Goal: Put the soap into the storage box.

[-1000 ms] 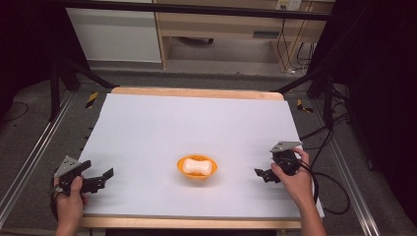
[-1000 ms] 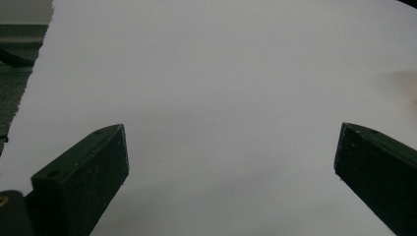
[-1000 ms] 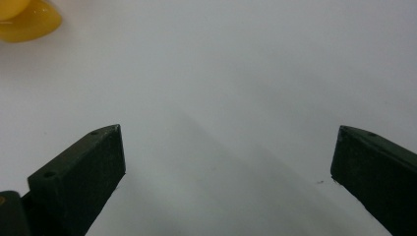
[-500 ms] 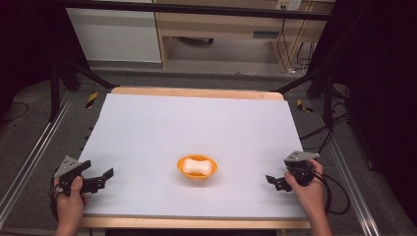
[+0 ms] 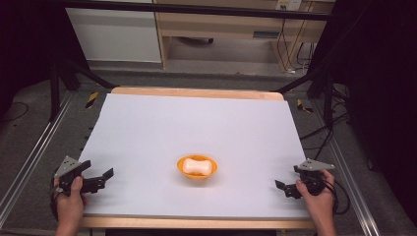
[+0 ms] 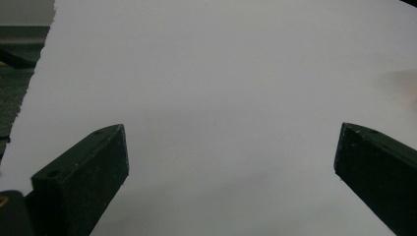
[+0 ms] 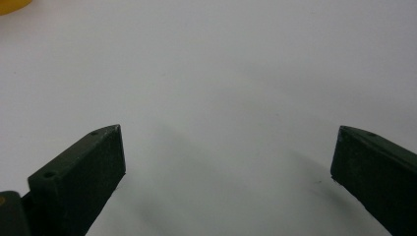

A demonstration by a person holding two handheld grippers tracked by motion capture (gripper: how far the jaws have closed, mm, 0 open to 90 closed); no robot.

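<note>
Nearest, at the front edge of the desk: left hand-held gripper (image 5: 101, 178), black two-jaw type, held low over the front-left corner, jaws standing wide apart with nothing between them; position unchanged over the last second. Its own view shows bare white surface between the jaws.

Same depth, front-right corner: right hand-held gripper (image 5: 286, 189), black with a grey three-cornered plate on top, jaws likewise spread and empty. This item has moved: a second ago it stood farther in and nearer the bowl; it has since drawn back toward the person and outward to the desk's edge.

Mid-field, centre of the desk (image 5: 147, 128), a white sheet over a wooden top: small round orange plastic bowl (image 5: 196, 167) holding a pale cream bone-shaped piece (image 5: 198, 166), which lies inside it. Bowl sits well apart from both grippers; its orange rim also shows in the right gripper view (image 7: 12, 5).

Assessment: the retreat of the right unit with empty jaws suggests the piece has been placed and the work is at or near its end.

Far field: pale wooden furniture (image 5: 221, 24) and dark floor beyond the desk.
</note>
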